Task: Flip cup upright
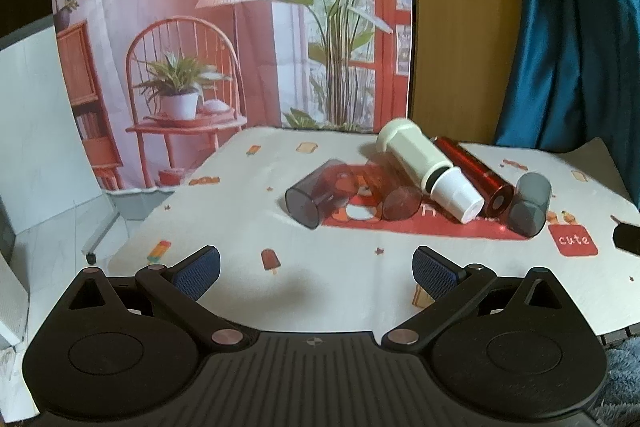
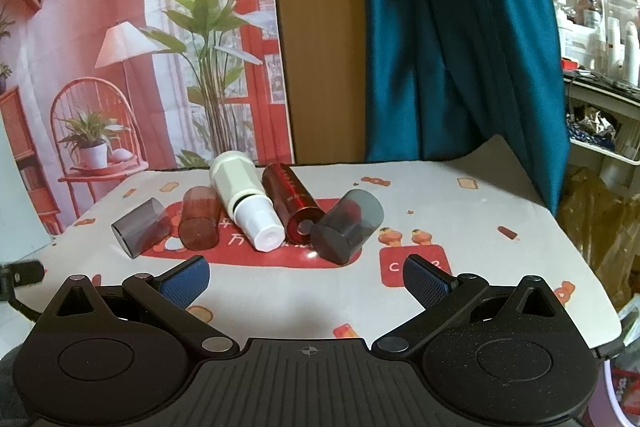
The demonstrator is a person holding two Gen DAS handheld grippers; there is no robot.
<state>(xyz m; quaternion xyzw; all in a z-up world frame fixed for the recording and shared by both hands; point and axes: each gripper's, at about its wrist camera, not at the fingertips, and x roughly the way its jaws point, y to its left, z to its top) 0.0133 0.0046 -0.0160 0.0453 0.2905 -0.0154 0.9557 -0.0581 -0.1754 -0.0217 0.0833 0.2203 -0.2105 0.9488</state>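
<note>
Several cups and bottles lie on their sides in a row on the tablecloth. From the left: a smoky grey cup (image 1: 316, 194) (image 2: 140, 227), a red translucent cup (image 1: 390, 193) (image 2: 200, 223), a white bottle (image 1: 430, 167) (image 2: 248, 201), a dark red metallic tube (image 1: 476, 175) (image 2: 296, 205) and a second grey cup (image 1: 530, 205) (image 2: 348, 225). My left gripper (image 1: 316, 269) is open and empty, a little short of the row. My right gripper (image 2: 306, 277) is open and empty, just in front of the right grey cup.
A printed backdrop (image 1: 240, 19) hangs behind the table, with a wooden panel (image 1: 460, 27) and a blue curtain (image 2: 460, 39) to its right. The table's right edge (image 2: 592, 267) drops off to cluttered shelves (image 2: 600, 67). The left edge (image 1: 132, 227) drops off to the floor.
</note>
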